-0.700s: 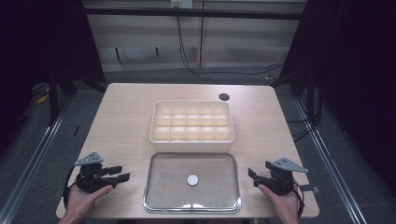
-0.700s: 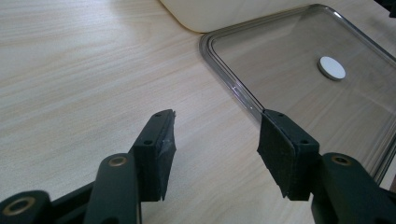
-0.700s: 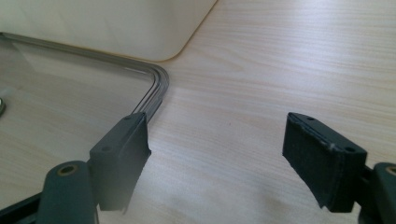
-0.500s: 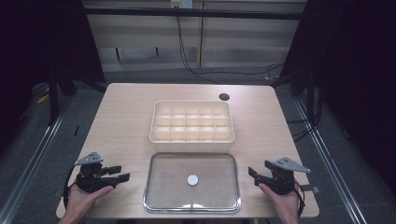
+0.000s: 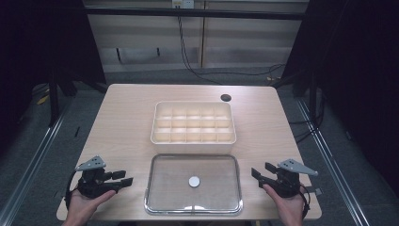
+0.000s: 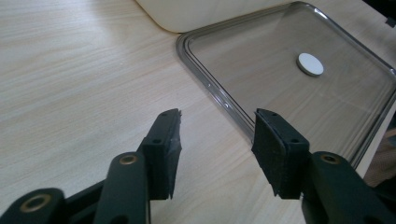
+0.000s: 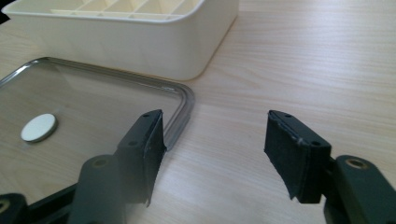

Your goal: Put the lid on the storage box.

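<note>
Left tool (image 5: 123, 181) rests at the counter's (image 5: 127, 117) near-left corner, jaws apart, empty, aimed at the clear lid (image 5: 162, 195), probably staged to grab its left edge. Lid lies flat mid-front, white disc (image 5: 194, 181) at centre, cream divided box (image 5: 194, 123) just behind. Right tool (image 5: 259, 174) mirrors it, jaws apart. Bare counter either side leaves room.

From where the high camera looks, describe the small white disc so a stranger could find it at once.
Start at the wooden table and find the clear lid at its near edge, in front of the cream divided box. The white disc sits at the lid's centre, the one opaque round spot on the clear panel.
</note>
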Demonstrator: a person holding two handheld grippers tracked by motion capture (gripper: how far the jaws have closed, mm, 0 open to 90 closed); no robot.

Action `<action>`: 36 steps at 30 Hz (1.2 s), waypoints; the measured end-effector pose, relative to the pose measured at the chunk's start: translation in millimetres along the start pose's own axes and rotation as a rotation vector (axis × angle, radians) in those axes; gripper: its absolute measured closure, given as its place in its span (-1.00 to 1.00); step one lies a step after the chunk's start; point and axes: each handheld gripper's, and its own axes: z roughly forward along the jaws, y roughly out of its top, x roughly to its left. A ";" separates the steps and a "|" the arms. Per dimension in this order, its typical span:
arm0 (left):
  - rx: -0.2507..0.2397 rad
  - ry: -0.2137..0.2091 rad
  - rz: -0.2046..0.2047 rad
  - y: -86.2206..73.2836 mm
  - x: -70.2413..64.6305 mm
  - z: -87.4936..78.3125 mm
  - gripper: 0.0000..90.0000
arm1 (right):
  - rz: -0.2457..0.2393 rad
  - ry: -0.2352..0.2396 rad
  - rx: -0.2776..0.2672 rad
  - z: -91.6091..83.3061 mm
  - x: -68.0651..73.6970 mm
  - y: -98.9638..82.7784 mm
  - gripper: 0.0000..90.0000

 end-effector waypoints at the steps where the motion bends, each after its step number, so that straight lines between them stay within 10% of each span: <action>1: 0.002 -0.003 -0.001 0.4 0.0 0.7 0.18 | -0.002 0.011 -0.007 0.0 1.6 1.5 -0.15; 23: 0.038 0.016 0.048 44.1 -2.4 23.3 0.20 | 0.023 0.122 0.133 36.2 15.2 44.7 -0.17; 36: 0.086 0.010 0.031 32.3 0.3 47.9 0.17 | 0.035 0.119 0.170 59.4 15.2 26.0 0.01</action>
